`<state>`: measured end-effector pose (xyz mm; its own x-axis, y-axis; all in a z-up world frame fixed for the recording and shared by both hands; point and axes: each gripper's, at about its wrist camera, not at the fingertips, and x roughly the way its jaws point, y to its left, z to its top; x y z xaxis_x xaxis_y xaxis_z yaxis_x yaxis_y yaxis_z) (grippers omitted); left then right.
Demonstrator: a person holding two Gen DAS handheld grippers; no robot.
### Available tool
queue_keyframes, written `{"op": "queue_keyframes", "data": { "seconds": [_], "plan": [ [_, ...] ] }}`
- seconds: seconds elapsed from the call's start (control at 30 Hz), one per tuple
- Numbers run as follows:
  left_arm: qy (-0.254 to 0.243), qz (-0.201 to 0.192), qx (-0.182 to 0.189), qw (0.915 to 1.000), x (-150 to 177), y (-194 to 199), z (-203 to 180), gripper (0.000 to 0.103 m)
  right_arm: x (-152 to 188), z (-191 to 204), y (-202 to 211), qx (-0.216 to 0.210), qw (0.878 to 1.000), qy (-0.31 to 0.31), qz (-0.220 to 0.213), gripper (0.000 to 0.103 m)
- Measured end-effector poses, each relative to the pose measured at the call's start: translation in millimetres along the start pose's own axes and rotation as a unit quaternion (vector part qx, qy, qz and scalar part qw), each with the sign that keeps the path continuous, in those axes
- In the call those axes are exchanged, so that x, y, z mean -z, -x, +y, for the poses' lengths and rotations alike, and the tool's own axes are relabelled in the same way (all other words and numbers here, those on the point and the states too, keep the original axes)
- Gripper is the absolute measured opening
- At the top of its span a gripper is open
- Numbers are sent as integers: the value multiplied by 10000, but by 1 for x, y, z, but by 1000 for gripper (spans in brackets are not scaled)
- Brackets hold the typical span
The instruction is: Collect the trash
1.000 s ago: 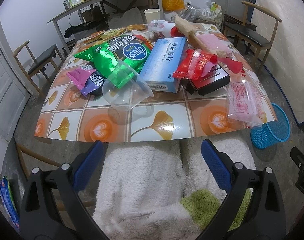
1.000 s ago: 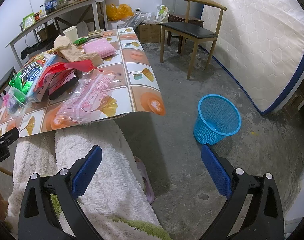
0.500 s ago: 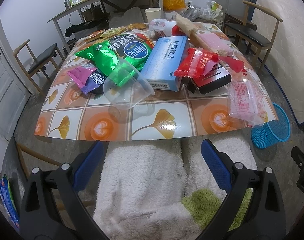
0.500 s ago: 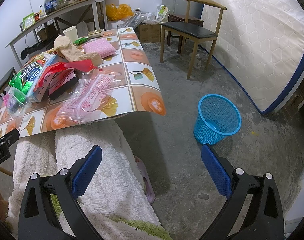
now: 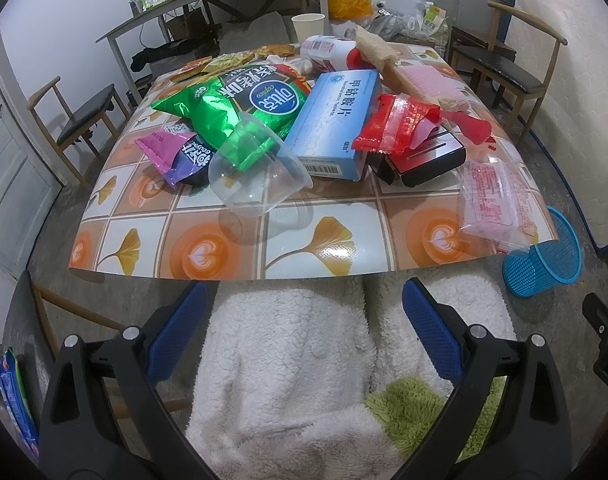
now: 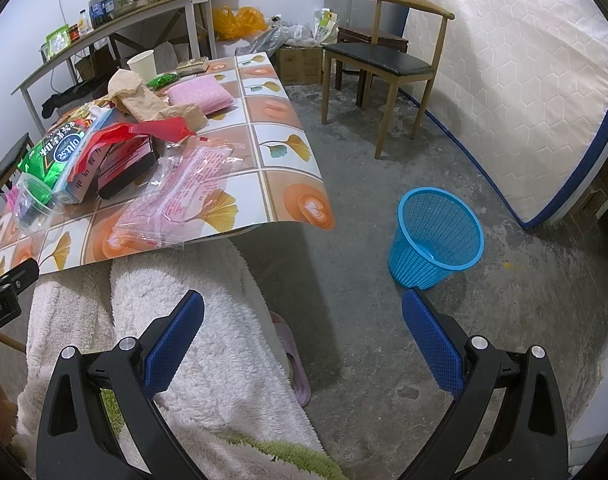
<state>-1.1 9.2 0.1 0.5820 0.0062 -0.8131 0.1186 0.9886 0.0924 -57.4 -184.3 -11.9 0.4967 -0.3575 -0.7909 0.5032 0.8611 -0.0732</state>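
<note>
Both grippers released, holding nothing: left gripper [image 5: 302, 320] short of the tiled table [image 5: 304, 248]; clear plastic cup [image 5: 260, 176] lies ahead among wrappers. Right gripper [image 6: 304, 330] faces the blue mesh wastebasket [image 6: 436, 236] on the floor.

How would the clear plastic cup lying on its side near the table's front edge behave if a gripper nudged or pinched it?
The clear plastic cup lies on its side, so a nudge would probably roll it. Its thin walls look light and may flex under a pinch. Empty, it seems unlikely to spill.
</note>
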Motion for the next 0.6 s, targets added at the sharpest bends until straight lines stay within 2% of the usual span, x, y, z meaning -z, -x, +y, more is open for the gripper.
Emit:
{"op": "queue_keyframes", "data": {
  "seconds": [0.6],
  "plan": [
    [4,8,0,10000,2,1,3,94,1,4,-1,-45,10000,-7,4,96]
  ]
}}
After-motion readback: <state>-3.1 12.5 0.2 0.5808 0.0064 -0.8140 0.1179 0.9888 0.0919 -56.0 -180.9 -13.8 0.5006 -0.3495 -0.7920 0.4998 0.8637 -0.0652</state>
